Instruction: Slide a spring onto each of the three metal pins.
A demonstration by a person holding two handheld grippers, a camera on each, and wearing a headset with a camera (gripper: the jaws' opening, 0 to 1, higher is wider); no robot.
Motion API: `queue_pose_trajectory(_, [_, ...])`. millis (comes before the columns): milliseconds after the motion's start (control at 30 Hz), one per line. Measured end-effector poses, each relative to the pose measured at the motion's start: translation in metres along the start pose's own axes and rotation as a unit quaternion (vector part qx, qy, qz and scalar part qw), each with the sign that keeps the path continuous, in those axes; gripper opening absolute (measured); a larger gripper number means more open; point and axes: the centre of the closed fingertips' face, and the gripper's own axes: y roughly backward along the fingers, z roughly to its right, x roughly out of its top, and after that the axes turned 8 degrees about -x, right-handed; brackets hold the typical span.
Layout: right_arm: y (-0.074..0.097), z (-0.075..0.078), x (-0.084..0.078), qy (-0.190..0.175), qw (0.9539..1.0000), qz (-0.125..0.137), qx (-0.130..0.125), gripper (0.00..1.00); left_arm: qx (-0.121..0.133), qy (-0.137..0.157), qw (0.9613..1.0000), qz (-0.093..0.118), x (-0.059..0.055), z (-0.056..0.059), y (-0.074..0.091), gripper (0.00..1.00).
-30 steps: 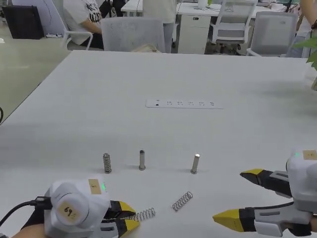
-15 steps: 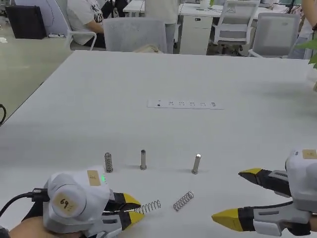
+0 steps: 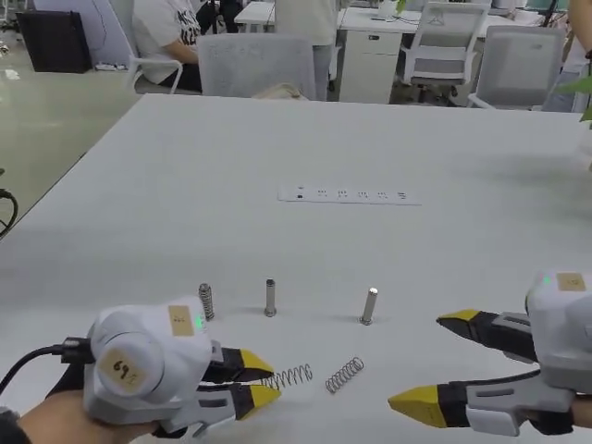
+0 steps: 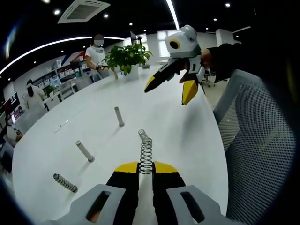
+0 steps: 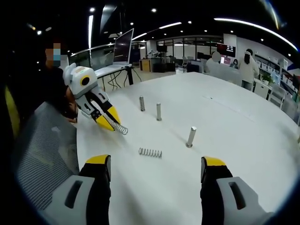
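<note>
Three metal pins stand in a row on the white table. The left pin (image 3: 205, 302) wears a spring; the middle pin (image 3: 270, 298) and right pin (image 3: 369, 306) are bare. My left gripper (image 3: 260, 380) is shut on one end of a spring (image 3: 289, 376), just in front of the pins. In the left gripper view that spring (image 4: 146, 152) sticks out forward from the closed jaws. A second spring (image 3: 344, 375) lies loose on the table. My right gripper (image 3: 435, 363) hangs open to the right, with the loose spring (image 5: 150, 152) lying ahead of its jaws.
A white power strip (image 3: 350, 195) lies mid-table behind the pins. Grey chairs (image 3: 254, 65) stand along the table's far edge, with people and desks beyond. A potted plant (image 4: 126, 54) stands at one end of the table.
My left gripper has moved right and toward the pins, carrying the spring it holds. The right gripper has stayed open in about the same place.
</note>
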Motion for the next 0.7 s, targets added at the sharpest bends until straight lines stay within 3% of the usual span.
queue_pose_trajectory(700, [-0.016,-0.023,0.025,0.034,0.9985,0.006,0.043,0.68,0.001,-0.012,0.9999,0.008,0.014,0.000,0.003,0.02])
